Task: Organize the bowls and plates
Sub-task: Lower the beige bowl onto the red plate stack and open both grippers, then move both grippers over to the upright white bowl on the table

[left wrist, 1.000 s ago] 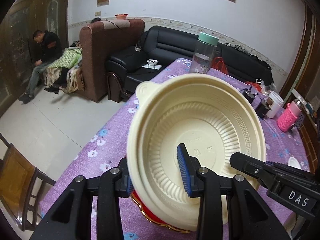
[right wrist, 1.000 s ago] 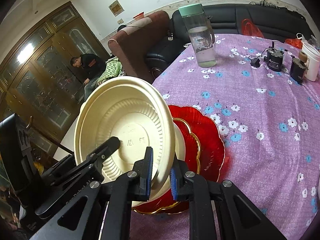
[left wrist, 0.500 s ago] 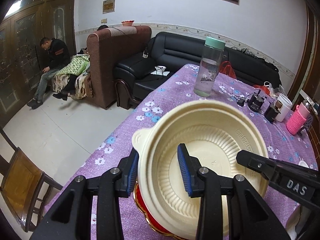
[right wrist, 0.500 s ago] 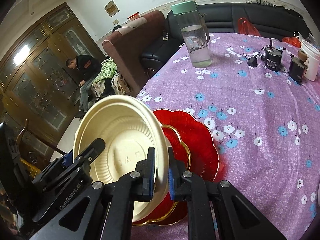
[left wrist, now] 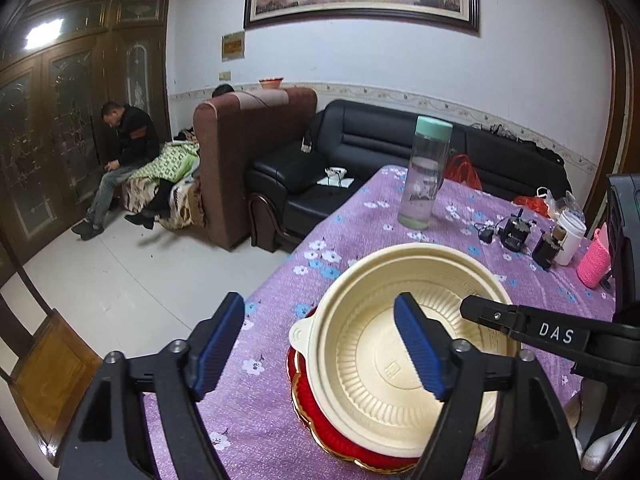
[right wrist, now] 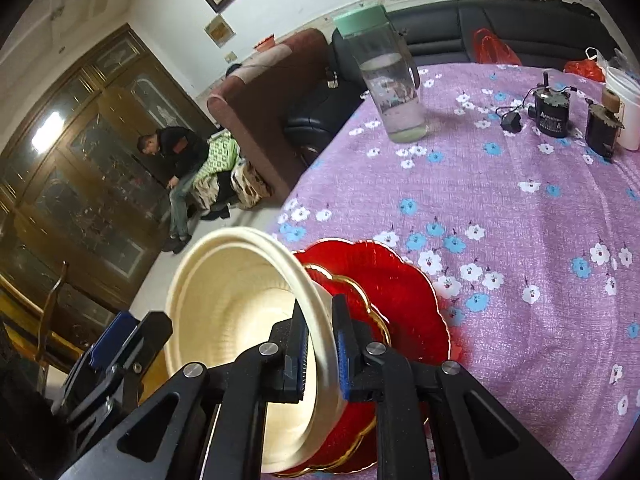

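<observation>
Table, in purple cloth printed with white and blue flowers: carries everything listed here.

Red plates, scalloped with gold rims, stacked near the table's left edge, at the end closest to me.

Cream bowl, ribbed plastic with a small tab handle: sits on the red plates, tilted up on the side I grip, its tab pointing at the table's left edge.

Water bottle, clear with a mint lid: upright near the table's far left corner, well apart from the bowl.

White cup and pink knitted sleeve: at the far right side of the table, with small black devices just beside them.

My right fingers: almost fully closed, blue pads pinching the cream bowl's rim, one pad inside and one outside.

My left fingers: opening, now spread wide. One pad hangs over the bowl's inside, the other over the cloth to its left; neither touches the bowl, and nothing is gripped.
</observation>
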A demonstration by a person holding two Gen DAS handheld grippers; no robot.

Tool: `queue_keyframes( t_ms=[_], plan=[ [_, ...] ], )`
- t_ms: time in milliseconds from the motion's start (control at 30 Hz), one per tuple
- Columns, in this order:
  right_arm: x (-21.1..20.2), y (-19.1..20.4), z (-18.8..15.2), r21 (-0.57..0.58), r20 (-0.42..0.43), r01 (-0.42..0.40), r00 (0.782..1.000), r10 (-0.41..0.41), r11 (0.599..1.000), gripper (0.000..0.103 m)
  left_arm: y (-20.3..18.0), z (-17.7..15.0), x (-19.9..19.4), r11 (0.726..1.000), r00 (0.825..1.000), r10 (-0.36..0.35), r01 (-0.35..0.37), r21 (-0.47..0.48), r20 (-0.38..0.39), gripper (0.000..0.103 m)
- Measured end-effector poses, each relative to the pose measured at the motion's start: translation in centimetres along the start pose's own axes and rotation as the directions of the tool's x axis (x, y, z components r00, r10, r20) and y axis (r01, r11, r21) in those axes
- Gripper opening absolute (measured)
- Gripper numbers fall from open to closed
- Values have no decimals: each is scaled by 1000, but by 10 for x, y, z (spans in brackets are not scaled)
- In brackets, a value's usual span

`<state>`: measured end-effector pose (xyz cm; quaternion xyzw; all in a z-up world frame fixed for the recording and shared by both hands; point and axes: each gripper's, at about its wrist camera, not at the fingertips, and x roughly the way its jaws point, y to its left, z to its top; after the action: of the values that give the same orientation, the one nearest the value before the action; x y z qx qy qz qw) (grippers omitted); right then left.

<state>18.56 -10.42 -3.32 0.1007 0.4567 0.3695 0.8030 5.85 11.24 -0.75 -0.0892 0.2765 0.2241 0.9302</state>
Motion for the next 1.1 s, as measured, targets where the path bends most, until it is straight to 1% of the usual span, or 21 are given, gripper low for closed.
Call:
queue_keyframes(
  t_ms=[100, 333, 500, 600, 900, 1033, 1100],
  plan=[
    [-8, -1, 0, 2, 25, -1, 1000, 1, 1000, 16, -1, 0, -8, 1000, 1000, 17, -17, 3, 17, 86],
    [-31, -9, -1, 18, 61, -34, 998, 32, 999, 20, -12, -2, -18, 1000, 1000, 11, -11, 23, 19, 86],
    [-49, -14, -5, 24, 91, -41, 995, 39, 999, 32, -24, -4, -27, 999, 1000, 2, -3, 39, 25, 87],
    [-61, -23, -9, 35, 105, -45, 994, 41, 998, 35, -31, -5, -33, 999, 999, -1, -1, 53, 32, 87],
    [-101, -64, -24, 87, 151, -27, 988, 14, 996, 36, -68, -10, -52, 992, 998, -27, 21, 125, 48, 87],
    [-125, -88, -31, 112, 186, -1, 982, -19, 994, 37, -91, -14, -59, 984, 998, -48, 39, 174, 51, 87],
    [-137, -101, -34, 127, 204, 13, 978, -38, 992, 40, -104, -16, -61, 979, 997, -60, 49, 199, 48, 87]
  ],
)
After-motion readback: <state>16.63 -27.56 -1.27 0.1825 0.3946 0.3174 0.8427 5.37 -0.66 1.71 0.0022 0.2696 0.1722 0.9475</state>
